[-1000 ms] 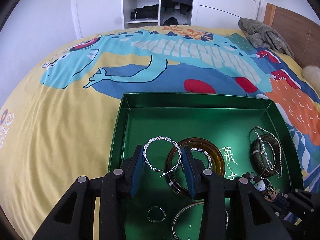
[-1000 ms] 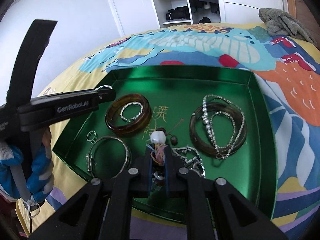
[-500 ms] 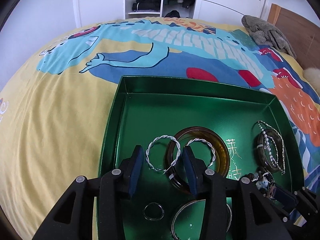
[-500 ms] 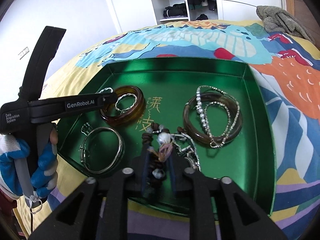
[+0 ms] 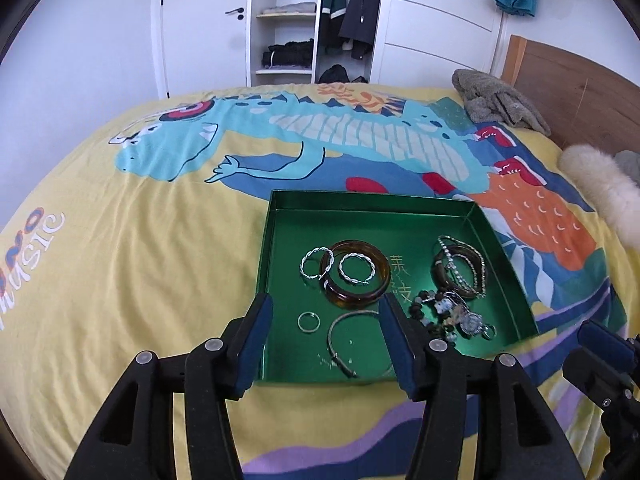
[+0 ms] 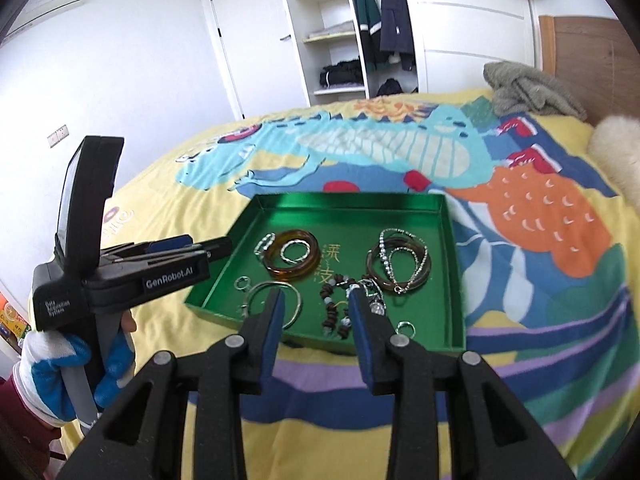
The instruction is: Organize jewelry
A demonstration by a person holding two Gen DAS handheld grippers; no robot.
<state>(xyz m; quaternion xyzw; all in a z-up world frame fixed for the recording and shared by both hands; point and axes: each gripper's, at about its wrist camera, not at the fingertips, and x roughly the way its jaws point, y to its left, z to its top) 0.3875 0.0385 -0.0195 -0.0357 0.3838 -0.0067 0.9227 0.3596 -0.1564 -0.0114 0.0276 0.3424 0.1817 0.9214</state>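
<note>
A shallow green tray (image 5: pixel 360 200) lies on the bed with jewelry in it. An amber bangle (image 5: pixel 356 298) has a twisted silver hoop (image 5: pixel 356 268) inside it and another hoop (image 5: pixel 316 264) beside it. A beaded bracelet (image 6: pixel 332 308) lies near the tray's front, next to a dark bangle wrapped in chains (image 6: pixel 400 268). My left gripper (image 5: pixel 325 302) hovers above the tray's near edge, its jaws opening with nothing between them. My right gripper (image 6: pixel 316 296) hangs over the bracelet, also opening and holding nothing.
A plain silver bangle (image 5: pixel 352 344) and a small ring (image 5: pixel 308 322) lie at the tray's front. A gloved hand (image 6: pixel 60 364) holds the left gripper. A grey garment (image 5: pixel 496 100) and a furry cushion (image 5: pixel 600 196) sit by the wooden headboard. An open wardrobe stands behind the bed.
Both grippers have pulled back and up from the tray. The right one let go of the beaded bracelet, which now lies in the tray. The left jaws widened off the twisted hoop.
</note>
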